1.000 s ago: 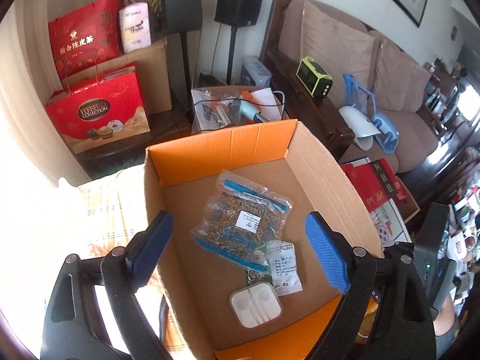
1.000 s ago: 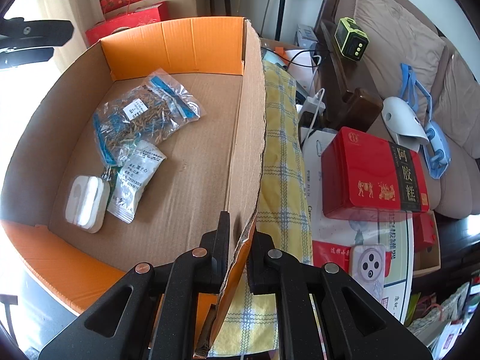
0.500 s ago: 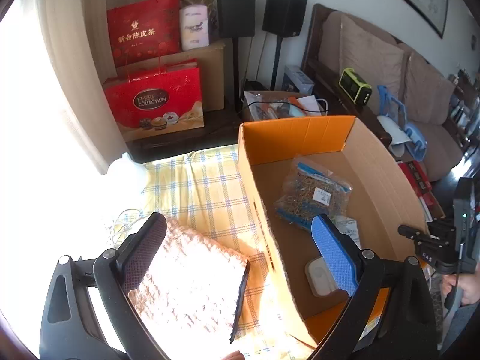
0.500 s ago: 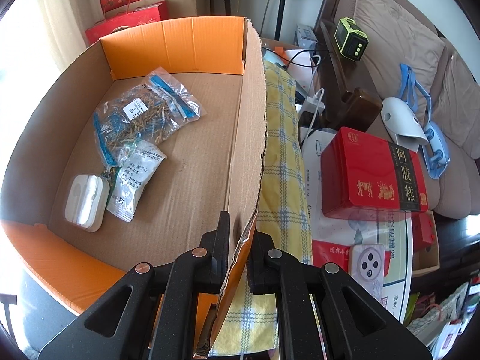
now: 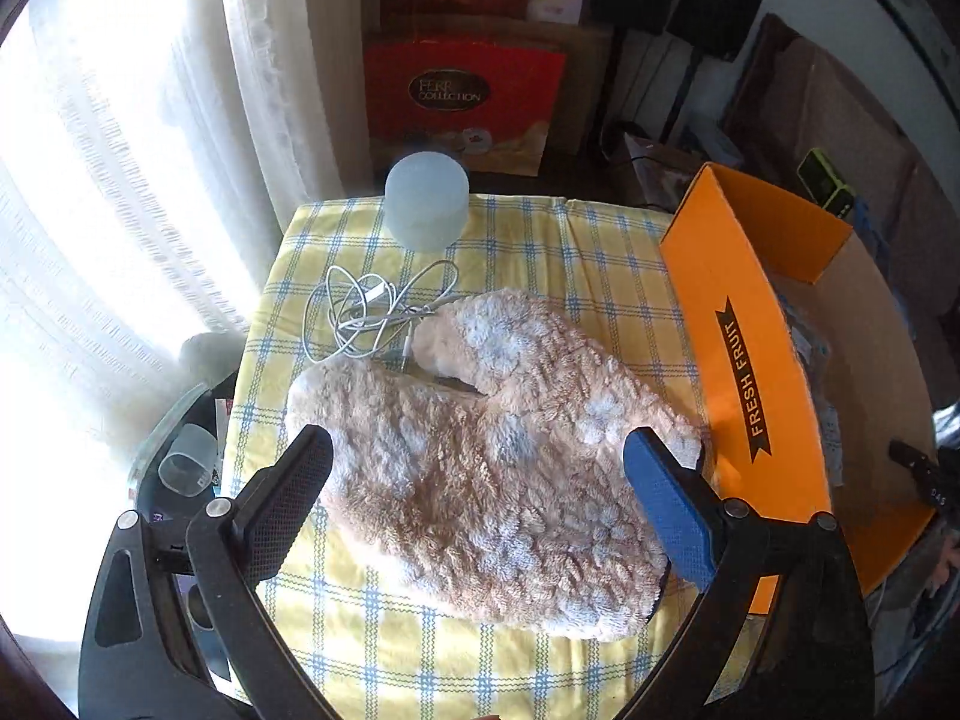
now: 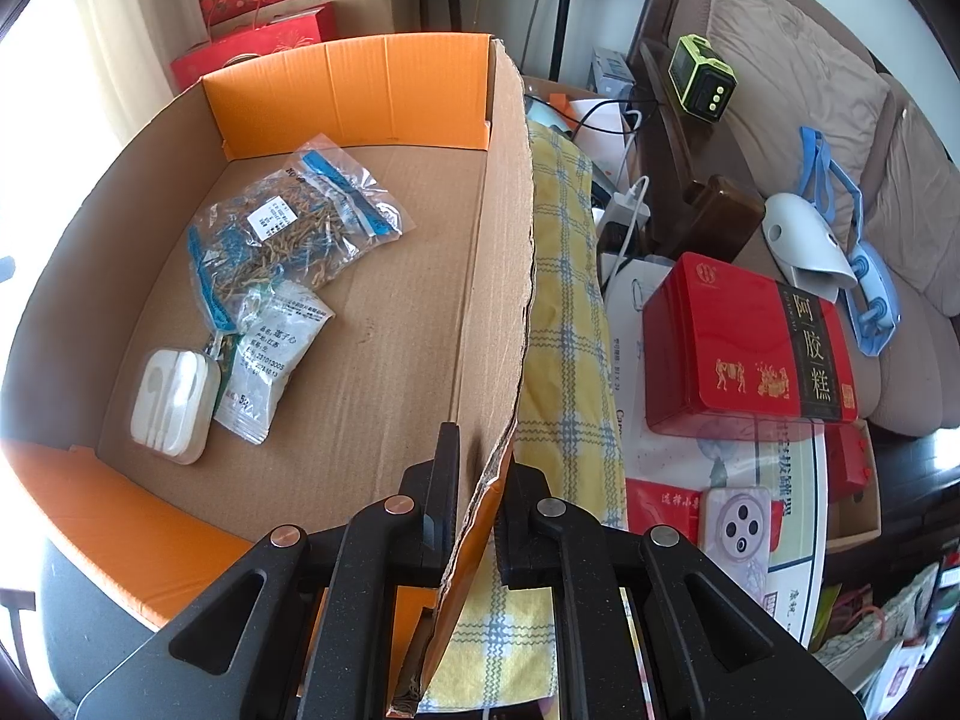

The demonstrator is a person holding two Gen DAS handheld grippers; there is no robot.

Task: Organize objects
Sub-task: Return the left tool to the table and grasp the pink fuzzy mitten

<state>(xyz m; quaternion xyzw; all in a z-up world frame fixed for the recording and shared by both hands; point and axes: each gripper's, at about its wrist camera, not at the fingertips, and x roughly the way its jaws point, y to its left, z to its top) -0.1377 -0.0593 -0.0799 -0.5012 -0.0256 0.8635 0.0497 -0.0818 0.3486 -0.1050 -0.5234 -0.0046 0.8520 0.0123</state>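
Left hand-held gripper [image 5: 477,480] swung off cardboard box [image 6: 360,84], now spread above plush pouch [image 5: 492,450] beside box: next pick; right hand-held gripper [image 6: 478,474] stays clamped on box wall

A sofa [image 6: 798,90] holds a white device with blue straps [image 6: 810,246]; a green-edged gadget [image 6: 702,78] sits on its arm, 2 speakers [image 5: 678,0] well left.

Box floor [image 6: 384,324] is wide open on the right half – bags [image 6: 288,228] and earbud case [image 6: 174,399] crowd the left. Outside, fluffy pad [image 5: 480,450] fills the cloth btwn cable [image 5: 372,312] & box wall [image 5: 750,372].
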